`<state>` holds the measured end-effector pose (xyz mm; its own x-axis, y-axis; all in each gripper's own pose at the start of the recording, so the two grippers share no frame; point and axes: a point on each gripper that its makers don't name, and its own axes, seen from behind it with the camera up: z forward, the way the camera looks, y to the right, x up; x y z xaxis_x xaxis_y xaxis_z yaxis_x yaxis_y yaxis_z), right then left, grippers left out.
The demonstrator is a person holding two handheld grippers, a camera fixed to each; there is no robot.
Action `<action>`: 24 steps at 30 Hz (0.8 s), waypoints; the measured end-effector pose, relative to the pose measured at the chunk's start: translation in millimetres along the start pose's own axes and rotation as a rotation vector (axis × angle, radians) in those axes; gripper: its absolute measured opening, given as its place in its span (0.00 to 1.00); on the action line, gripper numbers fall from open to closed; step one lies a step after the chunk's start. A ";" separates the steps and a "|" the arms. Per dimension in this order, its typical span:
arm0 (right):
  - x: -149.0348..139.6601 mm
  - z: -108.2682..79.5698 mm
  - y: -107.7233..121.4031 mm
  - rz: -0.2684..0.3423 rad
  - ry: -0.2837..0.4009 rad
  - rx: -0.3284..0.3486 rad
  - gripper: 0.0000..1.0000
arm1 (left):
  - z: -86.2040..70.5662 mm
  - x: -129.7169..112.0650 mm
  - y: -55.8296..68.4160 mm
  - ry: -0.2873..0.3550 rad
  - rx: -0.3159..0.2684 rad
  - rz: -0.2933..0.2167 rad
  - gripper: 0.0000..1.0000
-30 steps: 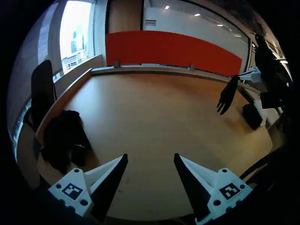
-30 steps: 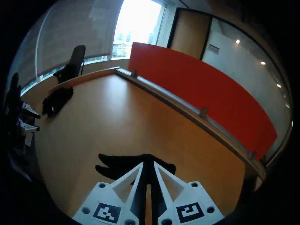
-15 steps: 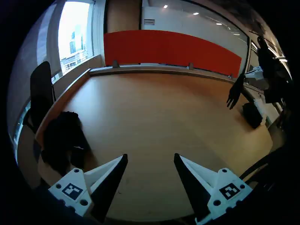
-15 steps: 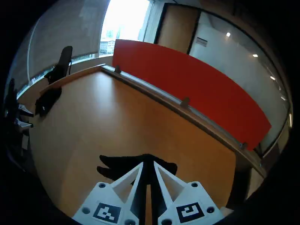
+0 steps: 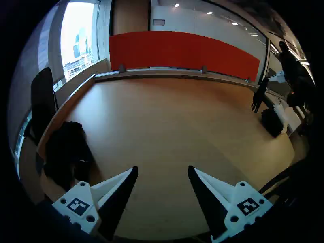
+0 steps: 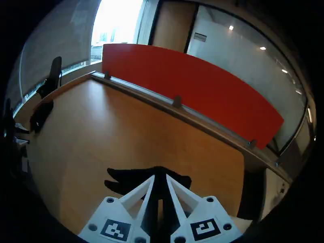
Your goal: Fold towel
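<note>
- Note left tool (image 5: 162, 168) spread wide, gripping nothing, poised above the bare middle of the desk (image 5: 170, 117).
- Note right tool (image 6: 160, 177) pinched narrow on a glove-shaped cloth (image 6: 125, 180). In left gripper view, see that cloth hanging in the air near the desk's right edge.
- Locate dark cloth heap (image 5: 65, 150), judged to be the towel, bunched at the desk's left edge, just beside a chair (image 5: 42, 93).
- Read bearing from left tool: heap to the left and slightly forward, near.
- Read bearing from right tool: heap far to the left, well apart across the whole desk.
- Take the heap's long axis as running roughly along the left desk edge; crumpled, so treat as uncertain.
- Treat left tool as the nearer; expect a leftward swing toward the heap.
- Expect no fold until the heap lies spread flat; corners not discernible.
</note>
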<state>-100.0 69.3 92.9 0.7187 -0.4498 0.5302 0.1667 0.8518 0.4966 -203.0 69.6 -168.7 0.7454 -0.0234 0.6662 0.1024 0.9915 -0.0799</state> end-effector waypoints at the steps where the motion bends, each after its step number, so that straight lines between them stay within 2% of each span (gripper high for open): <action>1: -1.3 -1.1 5.0 0.001 -0.003 -0.007 0.05 | 0.4 0.1 0.5 -0.001 -0.001 0.000 0.92; 14: -20.1 -9.5 60.7 0.025 -0.057 -0.079 0.05 | 4.0 2.6 6.4 -0.008 -0.003 0.009 0.91; 24: -34.7 -13.0 78.0 0.047 -0.082 -0.100 0.05 | 7.3 6.4 11.9 -0.010 -0.007 0.015 0.91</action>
<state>-103.2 154.8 104.3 0.6707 -0.4254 0.6076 0.2034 0.8933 0.4009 -201.8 82.2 -160.0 0.7405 -0.0070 0.6720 0.0959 0.9908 -0.0954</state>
